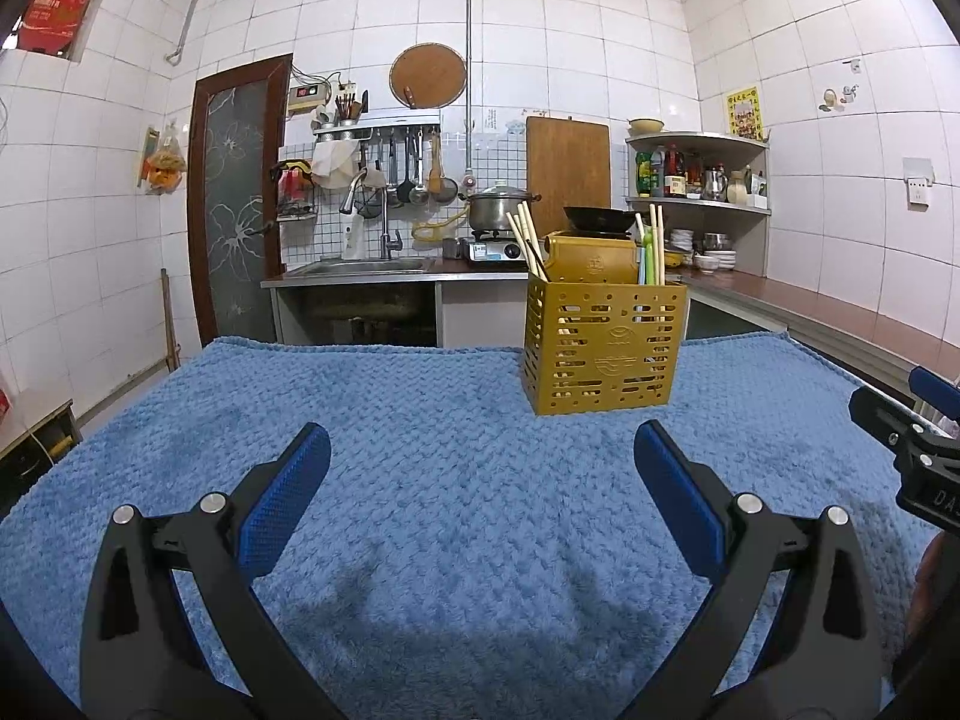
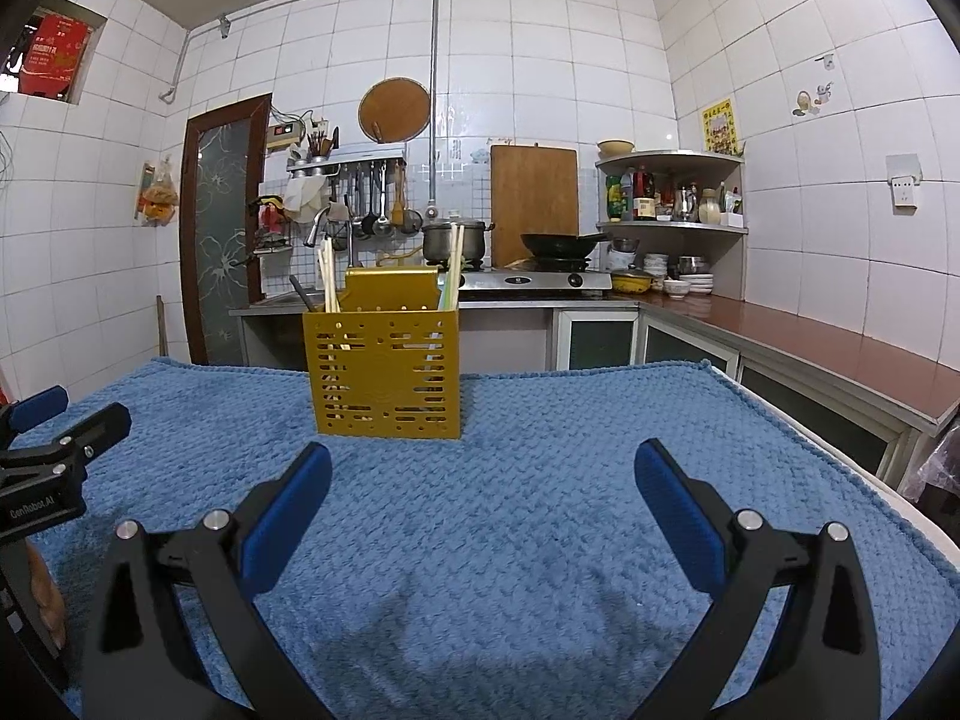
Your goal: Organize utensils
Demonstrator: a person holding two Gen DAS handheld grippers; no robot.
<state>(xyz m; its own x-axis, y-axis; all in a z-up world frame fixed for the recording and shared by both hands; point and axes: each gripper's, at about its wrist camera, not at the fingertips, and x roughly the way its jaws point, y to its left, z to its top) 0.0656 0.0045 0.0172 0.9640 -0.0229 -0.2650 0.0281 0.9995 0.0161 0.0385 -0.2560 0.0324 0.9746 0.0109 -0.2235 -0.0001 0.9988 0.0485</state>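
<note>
A gold perforated utensil holder (image 1: 603, 345) stands upright on the blue towel (image 1: 420, 480), ahead and right of my left gripper (image 1: 483, 450). Several pale chopsticks (image 1: 527, 240) lean in its left compartment and more chopsticks with a green utensil (image 1: 651, 249) stand at its right. In the right wrist view the holder (image 2: 384, 369) is ahead and left of my right gripper (image 2: 483, 468). Both grippers are open and empty, low over the towel. No loose utensil shows on the towel.
The right gripper's body (image 1: 918, 450) shows at the left view's right edge; the left gripper's body (image 2: 48, 462) at the right view's left edge. Behind the table are a sink counter (image 1: 372, 276), a stove with pot (image 2: 453, 240) and wok, and a brown counter (image 2: 840, 348) at right.
</note>
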